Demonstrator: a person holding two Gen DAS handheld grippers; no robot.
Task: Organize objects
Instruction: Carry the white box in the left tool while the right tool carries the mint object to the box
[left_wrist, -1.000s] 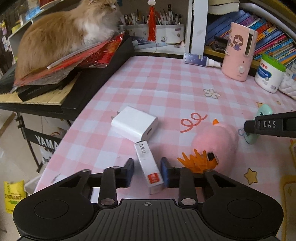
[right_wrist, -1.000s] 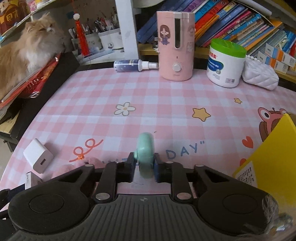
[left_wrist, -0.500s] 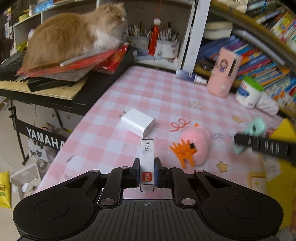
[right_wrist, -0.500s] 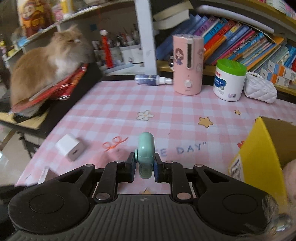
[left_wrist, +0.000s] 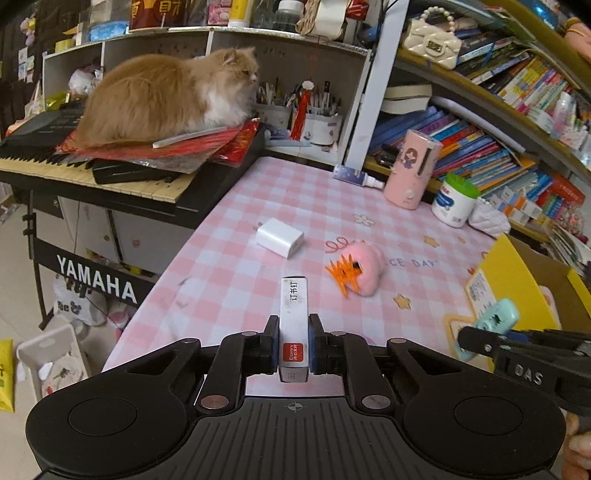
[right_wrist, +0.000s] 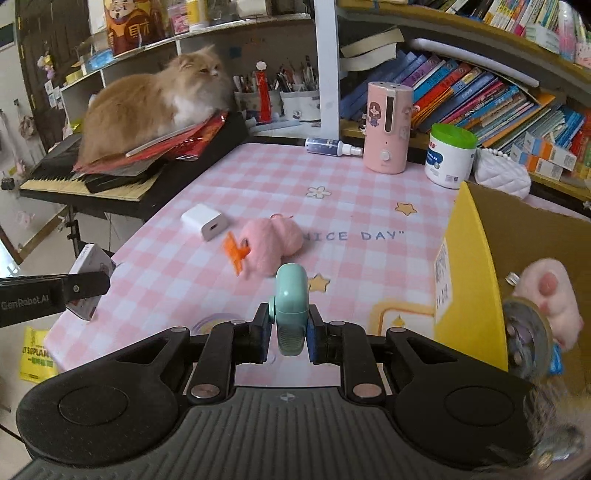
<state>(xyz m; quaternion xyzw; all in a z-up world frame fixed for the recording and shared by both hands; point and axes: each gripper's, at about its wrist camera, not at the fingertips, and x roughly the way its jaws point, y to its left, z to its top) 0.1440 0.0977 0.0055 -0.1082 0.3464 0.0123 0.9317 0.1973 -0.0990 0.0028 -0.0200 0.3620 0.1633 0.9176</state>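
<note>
Left wrist view, tabletop (left_wrist: 236, 280): one pink-and-white checked surface is seen, printed with stars, a flower and the words "NICE DAY".
Keyboard (left_wrist: 110, 181): one black instrument is placed against the tabletop's left edge; red papers are stacked on it.
Cat (left_wrist: 166, 96): one orange-and-white cat is settled on those papers.
Yellow box (right_wrist: 476, 280): one open cardboard box is stood at the right end of the tabletop; one pink plush paw (right_wrist: 554, 302) is seen inside it.
Humidifier (right_wrist: 388, 127): one pink cylinder is stood upright at the back, with one green-lidded white tub (right_wrist: 450, 157) just beside it.
Pink plush toy (left_wrist: 364, 267): one is laid mid-tabletop, with an orange claw clip (left_wrist: 343, 275) touching it.
White charger (left_wrist: 280, 237): one is laid near the plush toy, apart from it.
Spray bottle (right_wrist: 332, 146): one is laid on its side at the back.
Left gripper (left_wrist: 293, 345): it is closed on one white staple box (left_wrist: 293, 321), held clear above the tabletop's near edge.
Right gripper (right_wrist: 290, 332): it is closed on one mint-green mini fan (right_wrist: 291, 306), held above the tabletop, near the yellow box.
</note>
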